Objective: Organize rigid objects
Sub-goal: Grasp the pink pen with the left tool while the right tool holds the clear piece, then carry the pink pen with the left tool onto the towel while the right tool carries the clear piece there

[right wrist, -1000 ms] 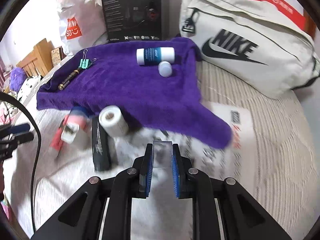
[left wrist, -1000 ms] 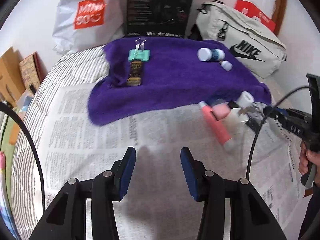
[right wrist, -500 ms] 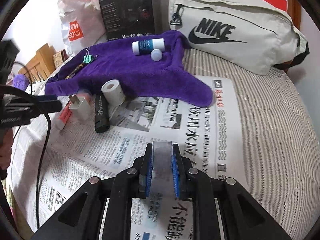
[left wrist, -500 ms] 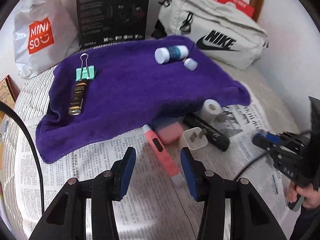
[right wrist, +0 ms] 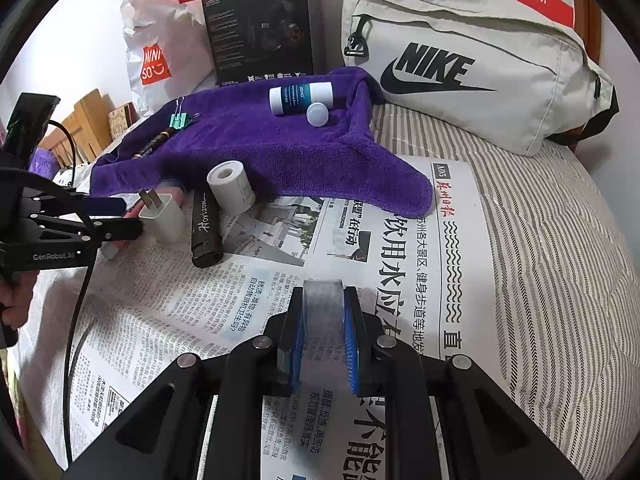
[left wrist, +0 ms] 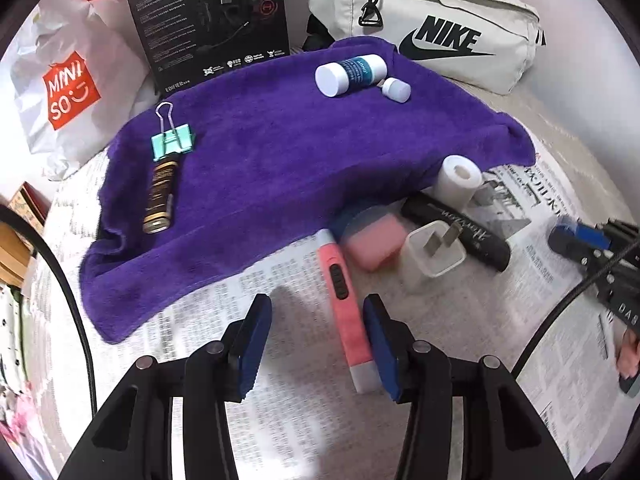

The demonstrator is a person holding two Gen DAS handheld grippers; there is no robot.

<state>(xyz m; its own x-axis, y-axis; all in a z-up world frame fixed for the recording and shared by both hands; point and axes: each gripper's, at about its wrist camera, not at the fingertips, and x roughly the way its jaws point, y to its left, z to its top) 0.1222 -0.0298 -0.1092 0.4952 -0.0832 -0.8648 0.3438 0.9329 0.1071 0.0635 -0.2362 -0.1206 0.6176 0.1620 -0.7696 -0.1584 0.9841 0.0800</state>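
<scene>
Pink plastic, a pen-shaped stick (left wrist: 343, 302), is lined up as the next pick from the newspaper (left wrist: 256, 360) on the bed. The left gripper (left wrist: 316, 344) is held with its jaws partly open and empty; the stick lies at one o'clock from their midpoint, against the right jaw. A leftward shift of the stick's centre, then closing, is called for. A clear flat piece (right wrist: 323, 312) is clamped in the right gripper (right wrist: 323, 336).

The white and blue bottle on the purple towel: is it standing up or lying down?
Lying down. The white and blue bottle rests on its side on the purple towel.
</scene>
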